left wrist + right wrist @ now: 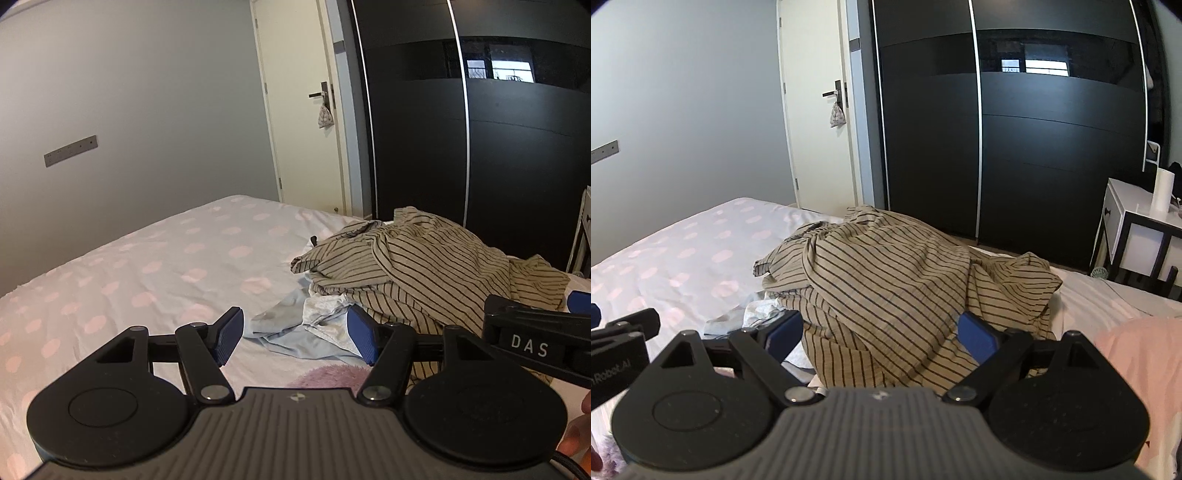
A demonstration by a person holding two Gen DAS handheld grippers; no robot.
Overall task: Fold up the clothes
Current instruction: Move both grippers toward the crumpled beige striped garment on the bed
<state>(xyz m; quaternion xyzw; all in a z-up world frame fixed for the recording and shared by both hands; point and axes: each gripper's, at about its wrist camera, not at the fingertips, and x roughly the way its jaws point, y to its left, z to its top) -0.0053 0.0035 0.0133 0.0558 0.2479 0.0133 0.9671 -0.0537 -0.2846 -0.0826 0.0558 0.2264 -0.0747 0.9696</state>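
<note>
A crumpled beige garment with dark stripes [417, 266] [897, 280] lies heaped on the bed, over a pale blue garment [280, 325] and a whitish one [325, 314]. My left gripper [295, 338] is open just above the pale blue cloth, at the heap's near left edge, with nothing between its blue pads. My right gripper [882, 332] is open too, its pads either side of a fold of the striped garment without closing on it. The right gripper shows at the right edge of the left wrist view [535, 336].
The bed has a white sheet with pink dots [147, 266], bare to the left. A pink cloth [1134, 354] lies at the right, a fuzzy purple item [332, 374] near me. Beyond stand a black wardrobe [1015, 147], a cream door [306, 110] and a white side table [1137, 229].
</note>
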